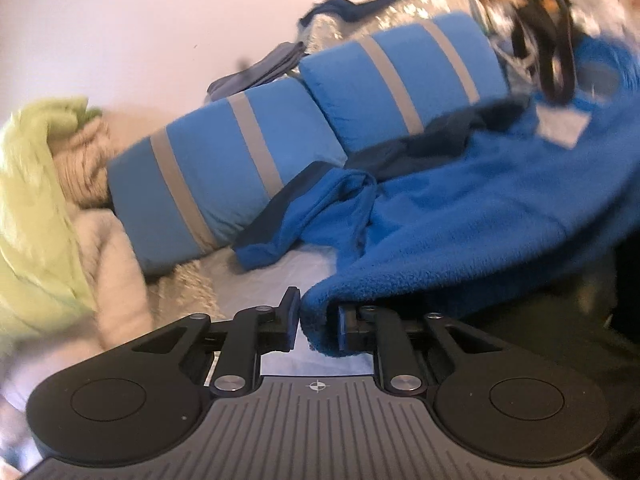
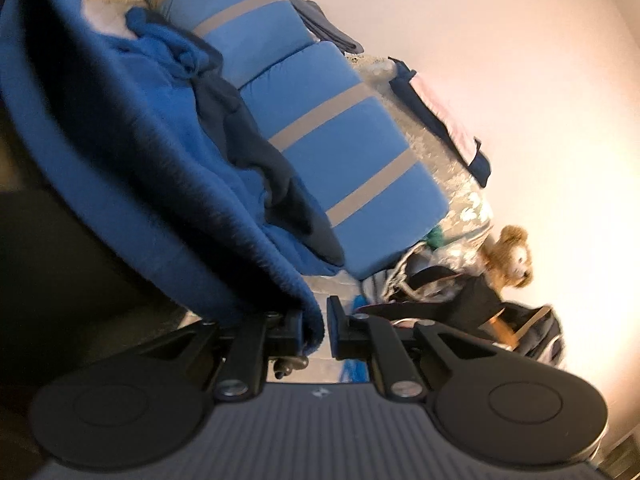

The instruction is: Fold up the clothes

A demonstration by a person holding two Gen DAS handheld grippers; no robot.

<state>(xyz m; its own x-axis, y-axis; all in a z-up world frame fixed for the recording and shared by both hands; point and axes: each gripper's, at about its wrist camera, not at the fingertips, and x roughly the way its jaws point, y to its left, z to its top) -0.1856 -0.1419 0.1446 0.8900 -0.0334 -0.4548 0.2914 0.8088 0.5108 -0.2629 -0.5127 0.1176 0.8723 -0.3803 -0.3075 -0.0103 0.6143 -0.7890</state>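
Note:
A blue fleece garment [image 1: 460, 208] with a dark navy lining [image 1: 432, 140] hangs stretched between both grippers above a bed. My left gripper [image 1: 319, 326] is shut on one bottom corner of the fleece, which bunches between its pads. In the right wrist view the same blue fleece [image 2: 132, 128] runs up to the left, and my right gripper [image 2: 314, 330] is shut on its other corner. A white label [image 1: 562, 126] shows on the fleece at the upper right.
Two blue pillows with grey stripes [image 1: 224, 168] [image 2: 340, 152] lie behind the fleece on the bed. A light green cloth [image 1: 32, 216] and beige blanket [image 1: 108, 264] lie left. A teddy bear [image 2: 512, 256], bags [image 2: 532, 332] and folded clothes [image 2: 444, 120] sit by the wall.

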